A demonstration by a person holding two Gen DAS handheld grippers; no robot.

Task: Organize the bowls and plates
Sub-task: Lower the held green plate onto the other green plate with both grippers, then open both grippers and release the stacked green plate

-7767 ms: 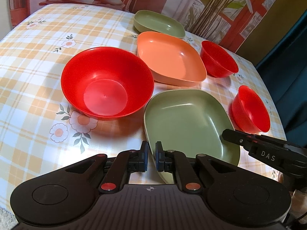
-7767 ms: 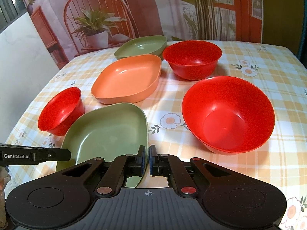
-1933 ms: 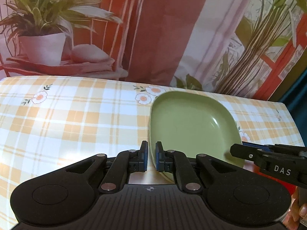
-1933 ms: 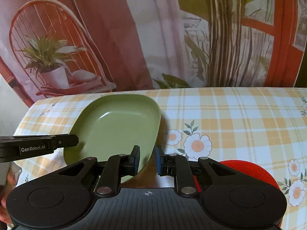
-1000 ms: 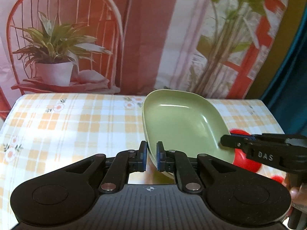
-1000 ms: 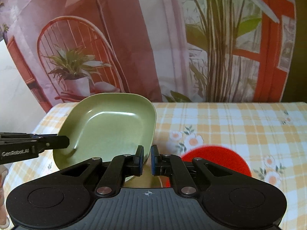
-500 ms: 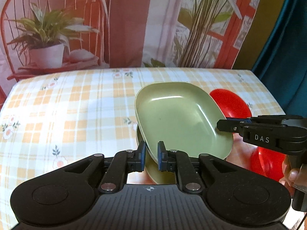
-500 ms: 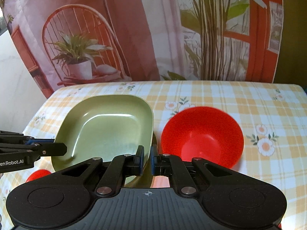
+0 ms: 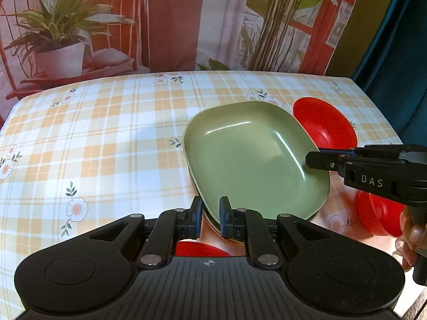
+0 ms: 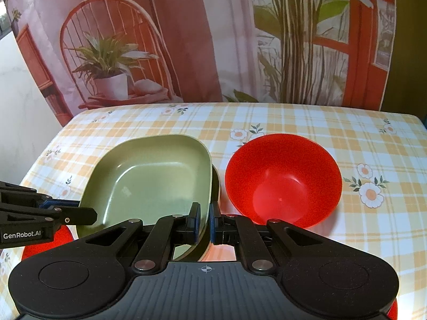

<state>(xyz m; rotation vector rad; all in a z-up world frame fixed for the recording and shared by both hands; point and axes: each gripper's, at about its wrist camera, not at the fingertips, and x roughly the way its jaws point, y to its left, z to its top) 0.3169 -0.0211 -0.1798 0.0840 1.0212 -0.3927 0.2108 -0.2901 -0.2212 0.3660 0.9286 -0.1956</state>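
The rounded-square green plastic plate (image 9: pixel 253 160) is pinched at opposite rims by the left gripper (image 9: pixel 209 217) and right gripper (image 10: pixel 203 222), both clamped on it. A second plate's edge (image 10: pixel 215 184) is seen directly beneath; a large red plastic bowl (image 10: pixel 283 180) sits just right of the right gripper.

table (image 9: pixel 112 133): yellow plaid floral cloth | backdrop (image 10: pixel 186 40): printed chair, potted plant, window | curtain (image 9: pixel 395 53): dark teal

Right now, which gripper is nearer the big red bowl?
Right. The right gripper clamps the green plate at the rim just beside the big red bowl; the left gripper clamps the opposite rim, the plate lying between.
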